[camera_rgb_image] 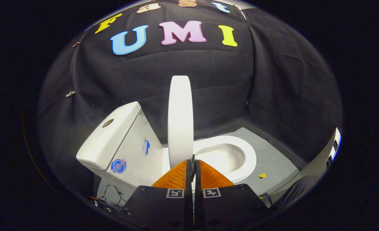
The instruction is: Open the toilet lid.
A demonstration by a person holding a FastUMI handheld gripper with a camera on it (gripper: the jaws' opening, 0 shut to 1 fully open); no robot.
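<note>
One toilet lid (180,122) upright, claw (193,165) closed

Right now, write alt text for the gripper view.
A white toilet lid stands raised almost upright, seen edge-on, with the gripper shut just below its near edge. The cistern sits to the lid's left, the open seat and bowl to its right, on a grey floor.

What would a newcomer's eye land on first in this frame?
The white toilet lid stands upright, seen edge-on, just ahead of the claw, whose fingers are closed together with barely a gap. Beside the lid sits the tank with its flush button; on the other side the open bowl shows.
</note>
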